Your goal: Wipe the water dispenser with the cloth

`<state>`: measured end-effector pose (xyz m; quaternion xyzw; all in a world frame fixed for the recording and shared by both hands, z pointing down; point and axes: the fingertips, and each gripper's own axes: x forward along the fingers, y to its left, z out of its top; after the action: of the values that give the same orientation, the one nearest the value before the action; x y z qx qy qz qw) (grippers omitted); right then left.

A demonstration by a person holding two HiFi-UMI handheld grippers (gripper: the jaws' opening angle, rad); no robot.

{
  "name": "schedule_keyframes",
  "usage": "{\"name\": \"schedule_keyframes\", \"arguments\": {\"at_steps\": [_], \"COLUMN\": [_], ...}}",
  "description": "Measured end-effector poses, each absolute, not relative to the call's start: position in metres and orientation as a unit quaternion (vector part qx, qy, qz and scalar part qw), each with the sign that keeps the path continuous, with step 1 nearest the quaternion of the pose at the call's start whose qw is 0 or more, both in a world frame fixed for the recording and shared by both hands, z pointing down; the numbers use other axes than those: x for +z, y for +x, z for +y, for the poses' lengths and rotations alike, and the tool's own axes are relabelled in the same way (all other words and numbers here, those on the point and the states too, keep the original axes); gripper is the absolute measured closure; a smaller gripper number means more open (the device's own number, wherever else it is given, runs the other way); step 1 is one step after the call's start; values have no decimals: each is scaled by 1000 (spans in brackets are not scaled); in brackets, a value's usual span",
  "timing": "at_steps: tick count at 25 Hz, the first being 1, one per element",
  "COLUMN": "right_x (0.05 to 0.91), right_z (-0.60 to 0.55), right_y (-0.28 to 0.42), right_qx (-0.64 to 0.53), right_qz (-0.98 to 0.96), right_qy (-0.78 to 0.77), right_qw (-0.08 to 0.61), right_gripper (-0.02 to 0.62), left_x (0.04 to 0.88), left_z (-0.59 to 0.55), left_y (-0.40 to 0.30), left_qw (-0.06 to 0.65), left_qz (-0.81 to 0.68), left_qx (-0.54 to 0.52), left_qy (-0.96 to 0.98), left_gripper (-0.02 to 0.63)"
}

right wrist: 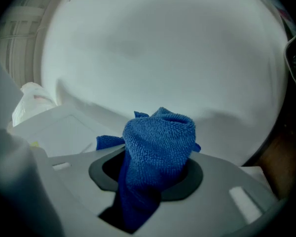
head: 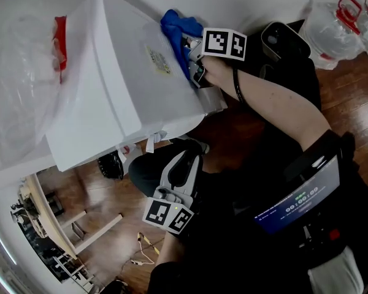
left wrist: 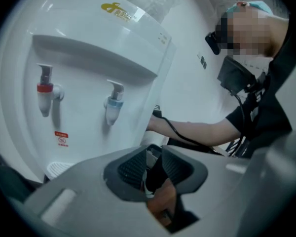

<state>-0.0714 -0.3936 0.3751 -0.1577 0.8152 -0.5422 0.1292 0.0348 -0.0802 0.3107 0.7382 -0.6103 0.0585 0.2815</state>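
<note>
The white water dispenser point(head: 110, 84) stands at the left of the head view, seen from above. My right gripper point(head: 189, 43) is shut on a bunched blue cloth point(head: 175, 23) and holds it against the dispenser's side panel near the top. In the right gripper view the cloth point(right wrist: 160, 137) bulges out of the jaws in front of the white panel point(right wrist: 163, 58). My left gripper point(head: 185, 164) hangs lower, in front of the dispenser, its jaws a little apart and empty. The left gripper view faces the dispenser's front point(left wrist: 89, 58), with its red tap point(left wrist: 44, 90) and blue tap point(left wrist: 113, 102).
A plastic-wrapped bottle point(head: 18, 72) sits on top of the dispenser. Wrapped water bottles point(head: 340, 20) with red handles lie on the wooden floor at the top right. A drip tray point(left wrist: 59, 168) sits below the taps. Wooden furniture point(head: 49, 219) stands at the lower left.
</note>
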Motion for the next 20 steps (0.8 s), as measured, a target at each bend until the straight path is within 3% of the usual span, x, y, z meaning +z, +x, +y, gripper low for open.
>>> {"name": "schedule_keyframes", "arguments": {"at_steps": [8,15,20], "right_x": [386,368,371], "right_z": [-302,-210,-234], "right_y": [-35,20,11], "right_qx": [-574,-616,-601], "right_qz": [803,780,789], "right_qy": [-138,-90,-100], "right_qw": [79,61,80], "right_gripper": [436,436,436], "left_x": [319,281,281], "left_z": [-97,-92,-93], "left_y": [69,76,66], "left_qw": [295,246,238], "left_qz": [-565,-545,-560], "left_qx": [36,7,-6], "left_qy": [770,802,794], "left_gripper": [505,523,523]}}
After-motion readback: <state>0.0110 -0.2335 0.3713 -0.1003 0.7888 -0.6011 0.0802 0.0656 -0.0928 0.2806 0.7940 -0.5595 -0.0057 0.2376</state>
